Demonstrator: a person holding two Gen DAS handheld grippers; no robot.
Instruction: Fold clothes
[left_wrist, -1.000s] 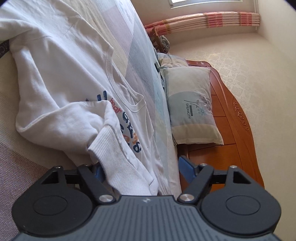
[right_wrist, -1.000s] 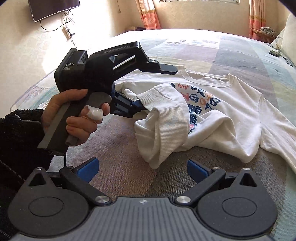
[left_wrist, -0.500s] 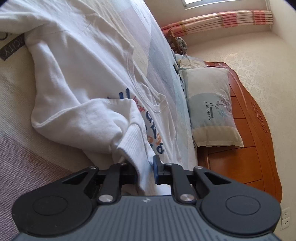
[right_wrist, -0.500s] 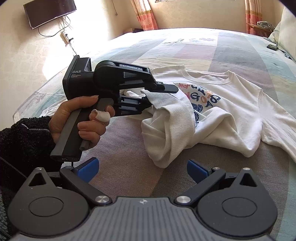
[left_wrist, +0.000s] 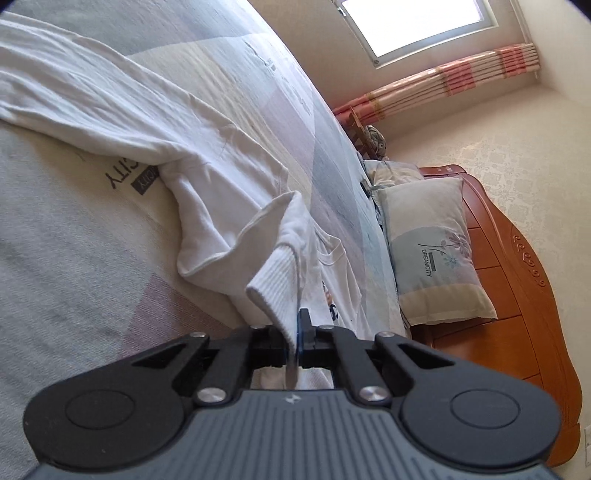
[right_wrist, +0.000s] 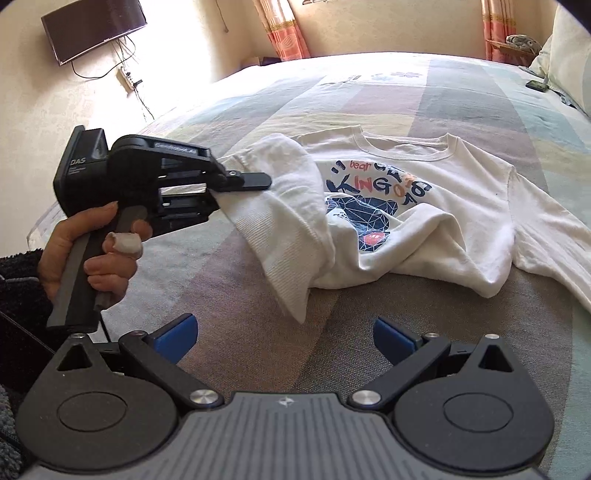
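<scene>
left gripper (right_wrist: 225, 192) is clamped on the sleeve cuff (left_wrist: 275, 291); right gripper (right_wrist: 282, 336) gapes empty. lay that cuff flat across the shirt (right_wrist: 424, 206), unbunched.

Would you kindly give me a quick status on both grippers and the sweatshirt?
Left gripper shut on ribbed cuff, sleeve lifted. Right gripper open, empty, above the bedspread. White sweatshirt rumpled, print up. Nothing in the way.
</scene>
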